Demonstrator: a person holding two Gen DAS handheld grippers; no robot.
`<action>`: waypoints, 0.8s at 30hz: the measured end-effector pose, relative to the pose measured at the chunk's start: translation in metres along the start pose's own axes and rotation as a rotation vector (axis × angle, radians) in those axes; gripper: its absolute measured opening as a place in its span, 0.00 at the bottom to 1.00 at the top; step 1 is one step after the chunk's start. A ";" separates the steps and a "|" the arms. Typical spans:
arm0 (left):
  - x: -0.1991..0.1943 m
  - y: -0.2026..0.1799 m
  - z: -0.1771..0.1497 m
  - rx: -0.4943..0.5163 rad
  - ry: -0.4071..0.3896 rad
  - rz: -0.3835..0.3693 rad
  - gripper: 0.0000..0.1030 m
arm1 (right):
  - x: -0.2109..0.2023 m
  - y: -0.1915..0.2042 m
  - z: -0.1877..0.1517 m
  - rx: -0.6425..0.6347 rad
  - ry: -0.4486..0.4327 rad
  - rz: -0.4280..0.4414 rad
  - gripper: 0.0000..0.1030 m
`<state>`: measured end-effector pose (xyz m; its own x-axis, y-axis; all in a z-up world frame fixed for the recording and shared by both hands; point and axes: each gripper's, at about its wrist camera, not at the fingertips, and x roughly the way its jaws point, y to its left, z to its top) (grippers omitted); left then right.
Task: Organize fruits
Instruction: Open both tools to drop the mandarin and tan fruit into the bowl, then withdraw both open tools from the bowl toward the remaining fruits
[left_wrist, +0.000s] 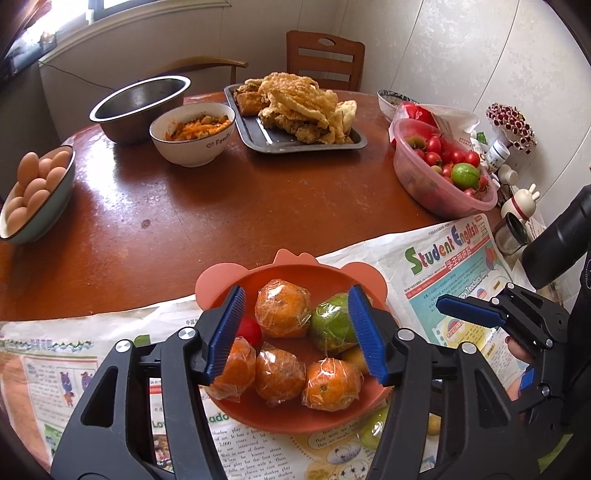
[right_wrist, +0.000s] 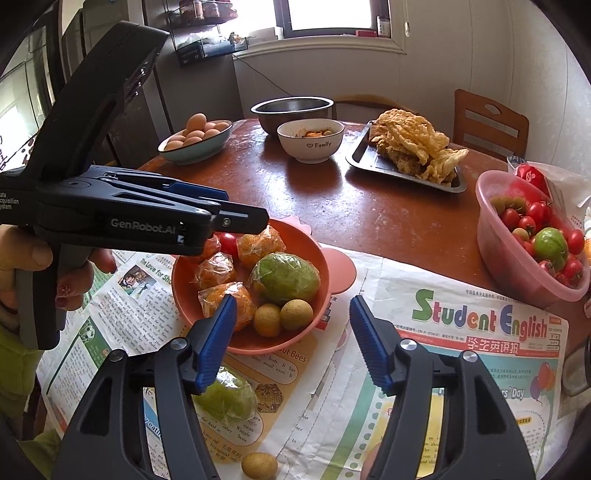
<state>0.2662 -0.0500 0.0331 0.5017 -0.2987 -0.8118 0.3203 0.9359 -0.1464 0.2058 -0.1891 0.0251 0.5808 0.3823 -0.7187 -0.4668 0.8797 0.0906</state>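
An orange bowl (left_wrist: 229, 291) (right_wrist: 325, 266) on the newspaper holds several plastic-wrapped oranges (left_wrist: 282, 308), a wrapped green fruit (left_wrist: 330, 326) (right_wrist: 284, 277), a red tomato (left_wrist: 249, 330) and two small yellow-brown fruits (right_wrist: 297, 314). My left gripper (left_wrist: 295, 332) hovers open and empty above the bowl; it also shows in the right wrist view (right_wrist: 236, 216). My right gripper (right_wrist: 291, 336) is open and empty over the newspaper, just right of the bowl. A wrapped green fruit (right_wrist: 229, 400) and a small yellow-brown fruit (right_wrist: 258, 465) lie on the newspaper below the bowl.
On the round brown table (left_wrist: 184, 206) stand a bowl of eggs (left_wrist: 33, 192), a steel bowl (left_wrist: 140, 107), a white "Family" bowl (left_wrist: 192, 133), a tray of fried food (left_wrist: 295, 110) and a pink tub of tomatoes (left_wrist: 439, 166) (right_wrist: 528, 236). Small bottles and figurines (left_wrist: 517, 199) crowd the right edge.
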 end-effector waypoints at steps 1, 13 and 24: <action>-0.003 0.000 0.000 -0.002 -0.007 -0.001 0.53 | -0.002 0.000 0.000 0.002 -0.004 -0.002 0.64; -0.035 -0.006 -0.012 -0.003 -0.064 0.019 0.74 | -0.032 -0.002 -0.005 0.034 -0.047 -0.052 0.82; -0.072 -0.015 -0.029 0.007 -0.116 0.061 0.86 | -0.064 0.001 -0.014 0.045 -0.098 -0.086 0.90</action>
<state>0.2017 -0.0369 0.0770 0.6094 -0.2616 -0.7485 0.2918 0.9517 -0.0950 0.1587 -0.2168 0.0619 0.6808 0.3288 -0.6545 -0.3833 0.9214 0.0642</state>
